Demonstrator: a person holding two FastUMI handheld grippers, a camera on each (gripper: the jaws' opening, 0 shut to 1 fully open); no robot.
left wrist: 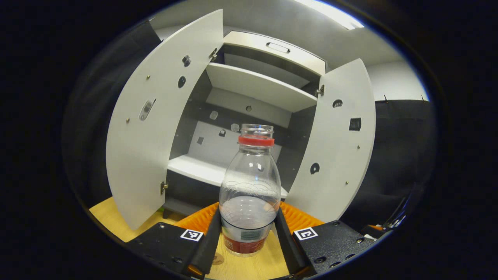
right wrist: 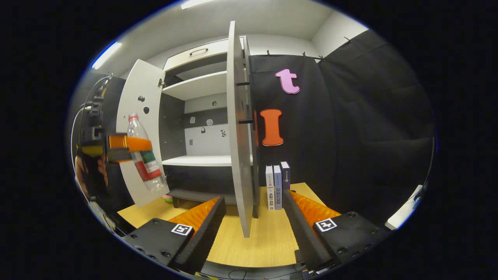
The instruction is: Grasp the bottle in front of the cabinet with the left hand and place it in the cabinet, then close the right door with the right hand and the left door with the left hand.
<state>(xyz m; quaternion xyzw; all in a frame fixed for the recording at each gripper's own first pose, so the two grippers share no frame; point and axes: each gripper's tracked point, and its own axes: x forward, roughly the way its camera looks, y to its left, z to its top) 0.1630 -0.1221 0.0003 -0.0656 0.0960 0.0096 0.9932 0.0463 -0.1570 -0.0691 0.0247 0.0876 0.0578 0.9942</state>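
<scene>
Left gripper view: my left gripper point(left wrist: 249, 233) has its jaws clamped on the lower body of the clear plastic bottle with a red neck ring point(left wrist: 250, 186); its label is partly hidden behind the fingers, its mouth shows no cap. In the right gripper view the bottle point(right wrist: 143, 155) is held tilted, clear of the light wooden table point(right wrist: 249, 241), in front of the white two-door cabinet point(right wrist: 202, 116), not yet inside. A hand behind that gripper is cut off at the picture's edge and hard to make out.

Counts: one bottle, two doors, both open: left door point(left wrist: 155, 116), right door point(left wrist: 334, 144); two shelves visible; three upright books point(right wrist: 277, 186) beside the cabinet.

My right gripper point(right wrist: 253, 229) is low over the table, jaws apart, the right door's edge between them, untouched
</scene>
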